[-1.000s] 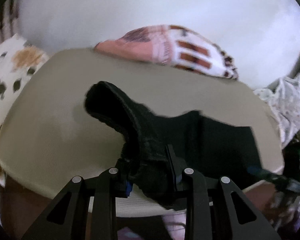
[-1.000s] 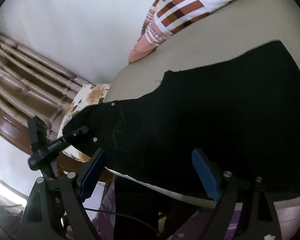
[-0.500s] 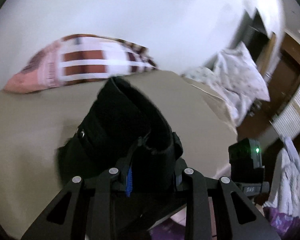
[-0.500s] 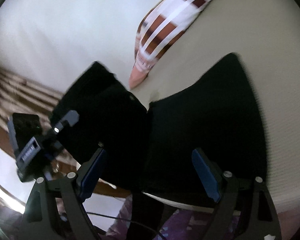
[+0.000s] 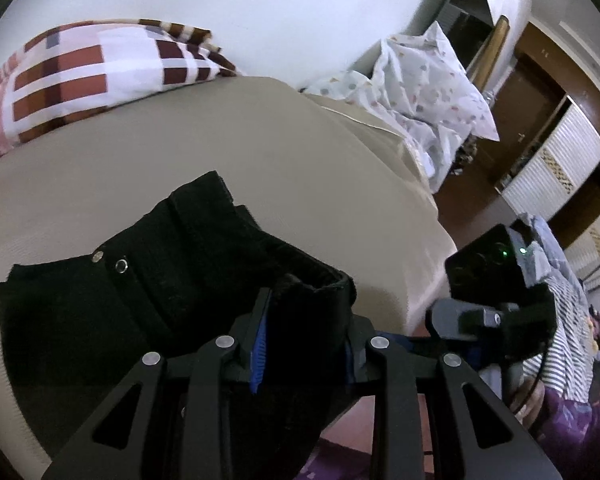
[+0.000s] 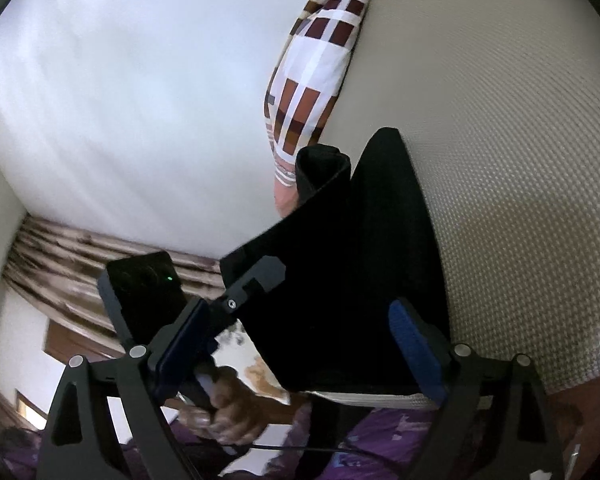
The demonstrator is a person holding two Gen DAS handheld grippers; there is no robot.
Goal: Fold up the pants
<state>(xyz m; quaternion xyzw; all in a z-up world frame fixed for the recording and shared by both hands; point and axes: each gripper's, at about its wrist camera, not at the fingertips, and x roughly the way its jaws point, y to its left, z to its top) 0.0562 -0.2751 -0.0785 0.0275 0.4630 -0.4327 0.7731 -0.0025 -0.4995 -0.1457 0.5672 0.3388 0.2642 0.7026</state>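
Observation:
Black pants (image 5: 140, 300) lie on the beige bed (image 5: 260, 140), the snap-button waistband turned up and doubled over. My left gripper (image 5: 306, 332) is shut on a thick fold of that waistband, which bulges up between its blue pads. In the right wrist view the pants (image 6: 360, 260) stretch away as a long dark strip, with the lifted fold standing at the far end. My right gripper (image 6: 300, 332) hangs over the near edge. Its jaws are opening; cloth shows between them but neither pad (image 6: 412, 340) presses on it. A hand (image 6: 228, 412) holds the left tool.
A checked red, white and brown pillow (image 5: 100, 76) lies at the bed's far side by the white wall. Crumpled white printed bedding (image 5: 428, 88) sits past the bed's right corner, with brown and white wardrobe doors (image 5: 560, 152) beyond. Striped curtains (image 6: 60, 260) hang at the left.
My left gripper has carried the waistband across to the right, over the rest of the pants, and lowered it. My right gripper has rolled and shifted sideways, staying off the cloth.

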